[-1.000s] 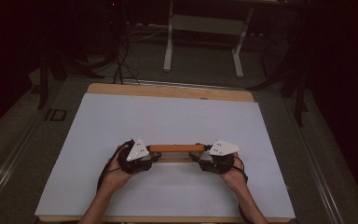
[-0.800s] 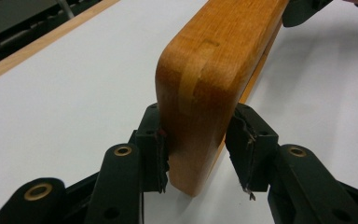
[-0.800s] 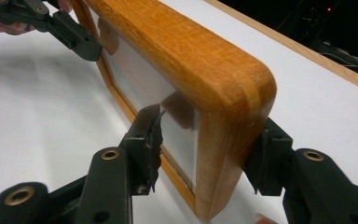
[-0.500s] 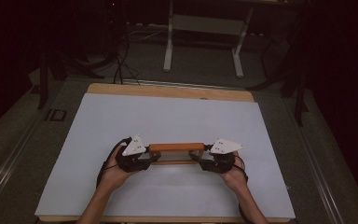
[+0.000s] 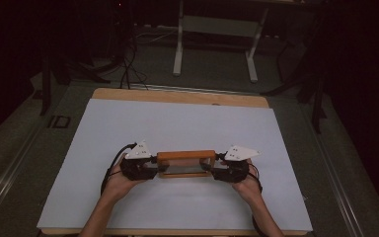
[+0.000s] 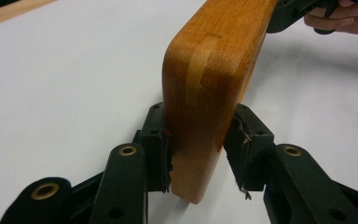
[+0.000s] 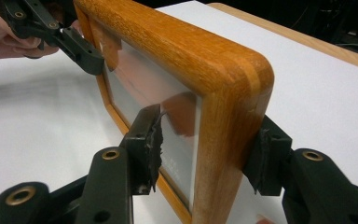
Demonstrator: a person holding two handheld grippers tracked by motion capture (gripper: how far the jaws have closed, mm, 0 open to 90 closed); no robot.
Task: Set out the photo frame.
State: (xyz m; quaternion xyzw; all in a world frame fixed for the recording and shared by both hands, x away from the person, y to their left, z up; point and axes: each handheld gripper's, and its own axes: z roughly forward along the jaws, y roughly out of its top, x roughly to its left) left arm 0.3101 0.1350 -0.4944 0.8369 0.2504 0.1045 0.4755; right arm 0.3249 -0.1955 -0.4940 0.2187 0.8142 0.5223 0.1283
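Note:
An orange wooden picture frame (image 5: 186,156) with a glass pane stands on edge above the white table (image 5: 177,123), held between both hands. My left gripper (image 5: 154,168) is shut on the frame's left end; in the left gripper view its jaws pinch the frame's edge (image 6: 200,121) from both sides. My right gripper (image 5: 216,169) is shut on the right end. In the right gripper view one jaw presses the glass side and the other the back of the frame (image 7: 200,84). The left gripper (image 7: 84,51) also shows at the frame's far end there.
The table's wooden edge (image 5: 177,95) runs along the far side. Beyond it stand a metal table stand (image 5: 214,44) and cables on the dark floor. White surface lies open all around the frame.
The frame has tilted from nearly flat to more upright, so its glass face now shows from above. Both hands stay in about the same place.

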